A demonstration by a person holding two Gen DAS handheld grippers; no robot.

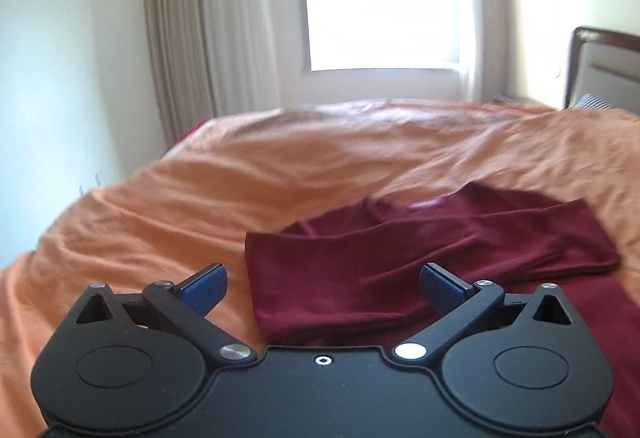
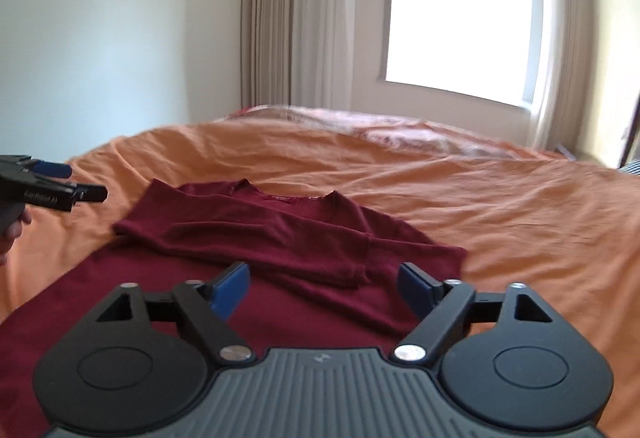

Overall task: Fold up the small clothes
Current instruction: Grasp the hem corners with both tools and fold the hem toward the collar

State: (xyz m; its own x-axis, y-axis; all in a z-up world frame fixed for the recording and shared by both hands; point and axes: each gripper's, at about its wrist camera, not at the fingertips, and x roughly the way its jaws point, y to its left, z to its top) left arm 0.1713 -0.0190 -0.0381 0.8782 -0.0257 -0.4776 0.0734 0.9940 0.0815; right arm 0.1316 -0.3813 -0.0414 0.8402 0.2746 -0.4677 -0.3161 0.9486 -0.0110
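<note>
Handling the dark red long-sleeved knit top (image 2: 256, 238) looks easy on weight and hard on shape, we judge: thin, limp cloth that will sag, drag and slide off itself when lifted. It lies flat on the orange bed cover (image 2: 460, 198), neckline toward the far side, with both sleeves folded across the chest. In the right wrist view one sleeve runs leftward to a cuff near the left edge of the top, and the sleeve seam shows just ahead of our right tongs (image 2: 325, 288).

For a hold, we would pinch through doubled cloth at a folded edge or at the hem corners, where the layers give the pads something to bite; a single layer in the middle would simply bunch.

Our right tongs stand wide apart and hold nothing, hovering above the near body of the top. Our left tongs (image 1: 323, 288) are likewise spread wide and empty, over the left folded edge of the garment; in the right wrist view they show at the far left, beside the top, with a hand behind them.

No basket, box or other container appears in either view, so nothing can be said of contents. Beyond the bed we see beige curtains (image 2: 304, 18), a bright window (image 2: 460, 30) and, in the left wrist view, a dark wooden headboard (image 1: 600, 70) at far right.
</note>
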